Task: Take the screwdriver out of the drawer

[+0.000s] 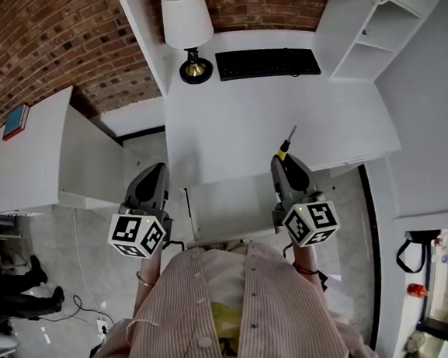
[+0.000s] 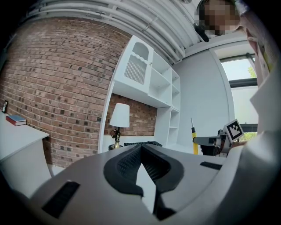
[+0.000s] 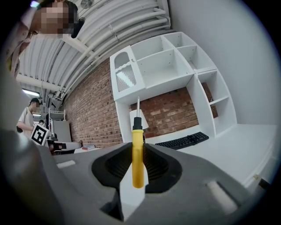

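Observation:
My right gripper [image 1: 281,161] is shut on the yellow handle of the screwdriver [image 1: 286,145], whose black collar and thin metal shaft stick out over the white desk [image 1: 276,116]. In the right gripper view the screwdriver [image 3: 138,158] stands upright, with the right gripper [image 3: 138,148] clamped on its handle. The white drawer [image 1: 229,210] is pulled out under the desk's front edge, between my two hands. To the left of the drawer my left gripper [image 1: 159,169] hangs shut and empty. Seen from the left gripper [image 2: 141,147], the right gripper [image 2: 210,141] holds the screwdriver [image 2: 193,141] upright.
A white lamp [image 1: 187,23] and a black keyboard [image 1: 267,63] stand at the desk's back, against the brick wall. White shelves [image 1: 377,32] rise at the right. A low white table [image 1: 23,157] with a book [image 1: 16,121] stands at the left. A person's feet [image 1: 35,290] show at the lower left.

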`<state>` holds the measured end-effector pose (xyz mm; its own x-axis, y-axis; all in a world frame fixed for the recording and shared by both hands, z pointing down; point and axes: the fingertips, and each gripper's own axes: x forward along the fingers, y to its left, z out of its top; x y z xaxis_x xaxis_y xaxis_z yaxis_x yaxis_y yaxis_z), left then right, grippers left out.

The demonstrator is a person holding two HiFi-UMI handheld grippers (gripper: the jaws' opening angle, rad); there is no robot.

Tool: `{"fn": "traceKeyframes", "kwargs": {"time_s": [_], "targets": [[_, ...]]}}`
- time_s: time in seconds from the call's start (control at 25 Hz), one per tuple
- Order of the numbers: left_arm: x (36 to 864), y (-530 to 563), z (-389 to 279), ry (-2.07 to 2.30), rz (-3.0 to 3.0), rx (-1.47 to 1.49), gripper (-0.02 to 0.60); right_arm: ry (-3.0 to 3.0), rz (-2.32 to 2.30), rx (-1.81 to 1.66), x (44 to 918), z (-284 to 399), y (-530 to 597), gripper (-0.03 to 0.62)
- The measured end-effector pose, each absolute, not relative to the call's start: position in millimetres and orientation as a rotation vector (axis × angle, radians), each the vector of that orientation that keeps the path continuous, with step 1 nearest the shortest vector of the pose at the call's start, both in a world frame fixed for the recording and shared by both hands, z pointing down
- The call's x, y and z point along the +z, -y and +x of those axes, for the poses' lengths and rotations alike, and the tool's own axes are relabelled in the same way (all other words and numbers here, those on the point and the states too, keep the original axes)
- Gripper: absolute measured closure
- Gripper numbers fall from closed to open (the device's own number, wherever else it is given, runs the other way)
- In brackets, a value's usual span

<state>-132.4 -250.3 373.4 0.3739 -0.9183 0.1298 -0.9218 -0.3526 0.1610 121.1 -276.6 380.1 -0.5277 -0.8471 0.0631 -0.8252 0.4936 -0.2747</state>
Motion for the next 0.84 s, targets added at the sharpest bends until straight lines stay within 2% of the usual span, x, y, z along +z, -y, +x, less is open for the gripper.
{"fn": "traceKeyframes", "kwargs": {"time_s": [0.84], "targets": [[379, 246, -132, 1.62, 2.425, 0.044, 0.581, -2.714, -1.519, -0.371, 387, 116, 265, 0.514]]}}
